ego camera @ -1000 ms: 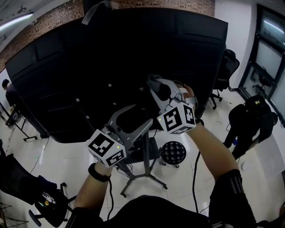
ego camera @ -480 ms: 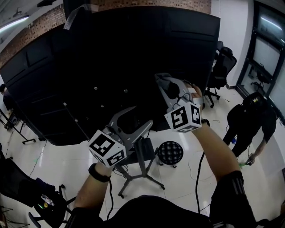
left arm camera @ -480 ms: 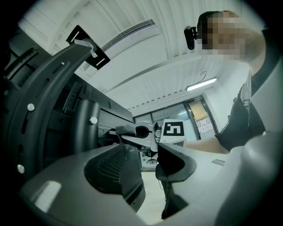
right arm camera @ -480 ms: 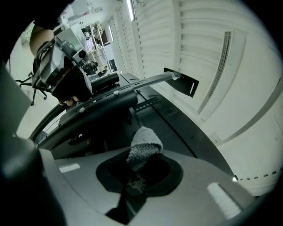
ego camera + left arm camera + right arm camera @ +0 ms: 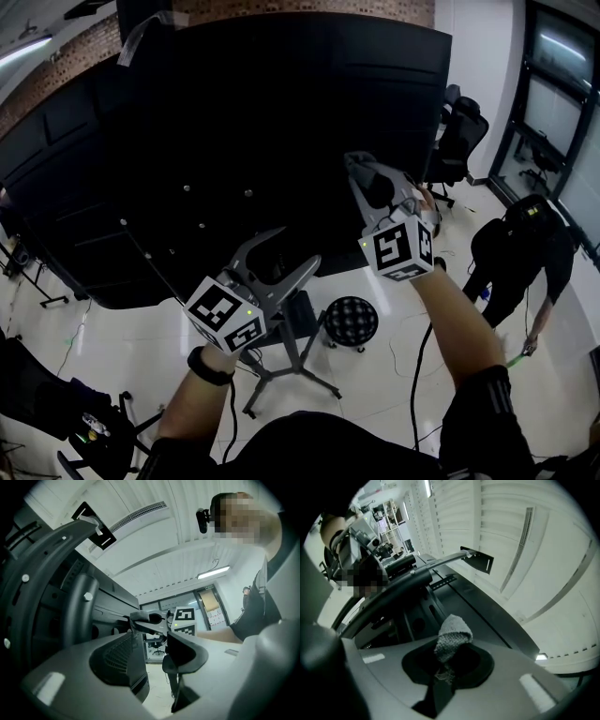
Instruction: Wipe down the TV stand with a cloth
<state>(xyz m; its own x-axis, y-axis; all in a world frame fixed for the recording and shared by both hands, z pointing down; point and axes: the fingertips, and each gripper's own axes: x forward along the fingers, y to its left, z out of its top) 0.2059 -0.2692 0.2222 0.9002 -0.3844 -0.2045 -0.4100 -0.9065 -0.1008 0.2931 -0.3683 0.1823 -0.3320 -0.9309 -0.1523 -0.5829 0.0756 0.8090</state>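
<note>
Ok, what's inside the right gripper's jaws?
A grey knitted cloth, pinched in the right gripper, its tuft sticking out past the tips. The rest is covered by the jaws.

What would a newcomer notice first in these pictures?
The large black flat TV, seen from behind, fills the upper left of the head view. In front of it the right gripper is shut on a small grey knitted cloth, and the left gripper, lower down, is open and empty. A person in black clothes stands at the right.
</note>
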